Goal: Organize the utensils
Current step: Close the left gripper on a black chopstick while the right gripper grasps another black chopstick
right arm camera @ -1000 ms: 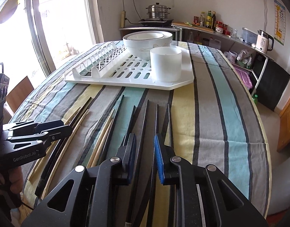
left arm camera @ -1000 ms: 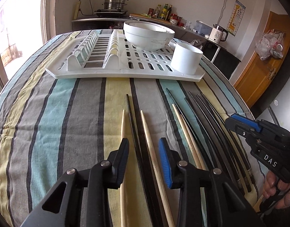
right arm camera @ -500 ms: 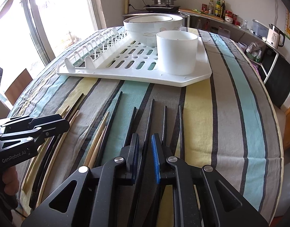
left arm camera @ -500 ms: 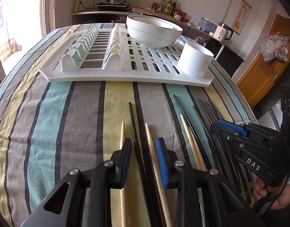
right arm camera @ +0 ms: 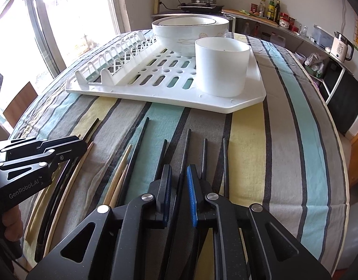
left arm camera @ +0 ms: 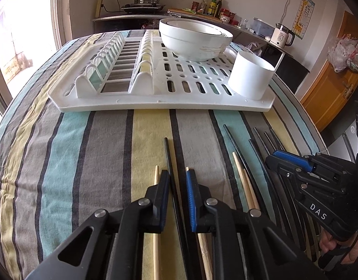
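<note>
Black and wooden chopsticks lie side by side on the striped cloth. My left gripper [left arm camera: 176, 171] is low over them, its jaws closing. One black chopstick [left arm camera: 167, 154] runs between the pads, with cloth still showing beside the blue pad. A wooden chopstick [left arm camera: 156, 173] lies just left of the left finger. My right gripper [right arm camera: 179, 166] stands narrow astride another black chopstick [right arm camera: 187, 144], slim gaps on both sides. Each gripper shows in the other's view: the right gripper [left arm camera: 271, 157] at the far right, the left gripper [right arm camera: 82, 143] at the far left. A white cup [right arm camera: 222, 67] stands on the rack's near right corner.
A white dish rack [left arm camera: 155, 103] lies across the table beyond the chopsticks, with a stacked white bowl [left arm camera: 195, 42] at its back. More black chopsticks [right arm camera: 224, 158] lie right of my right gripper. The table edge drops off at the right. A person's fingers [right arm camera: 8, 226] hold the left handle.
Both views have drawn closer to the rack. The left jaws have narrowed a lot around the black chopstick. The right jaws narrowed slightly early on, then held.
</note>
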